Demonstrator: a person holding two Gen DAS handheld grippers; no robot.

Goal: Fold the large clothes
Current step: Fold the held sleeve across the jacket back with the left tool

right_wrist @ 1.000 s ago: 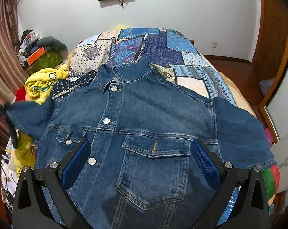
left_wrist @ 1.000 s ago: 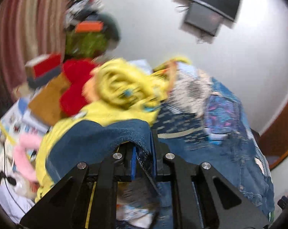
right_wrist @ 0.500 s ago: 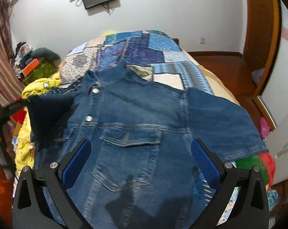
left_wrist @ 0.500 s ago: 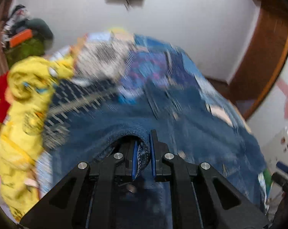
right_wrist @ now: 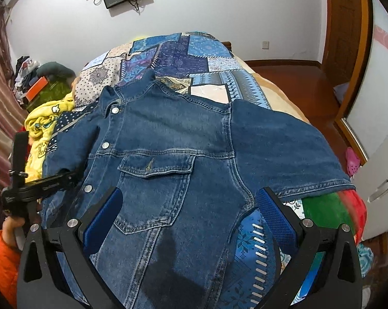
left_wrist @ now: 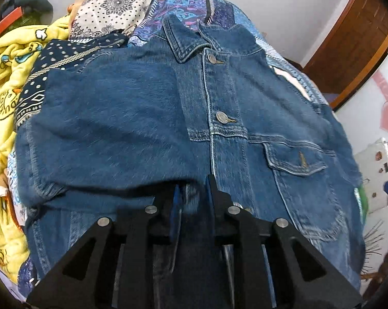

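Clearly the bed (right_wrist: 214, 59) serves as folding surface: the denim jacket (right_wrist: 173, 139) lies front-up on it, its 1 sleeve (left_wrist: 111, 118) folded across the chest. Left gripper (left_wrist: 192, 200) fingers are opening, denim between them; right gripper (right_wrist: 191, 213) fingers hover wide, empty. No readable labels.

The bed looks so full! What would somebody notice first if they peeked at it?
A big blue denim jacket spread face up across the patchwork quilt in the middle. A crumpled yellow cartoon blanket is heaped along the quilt's left edge.
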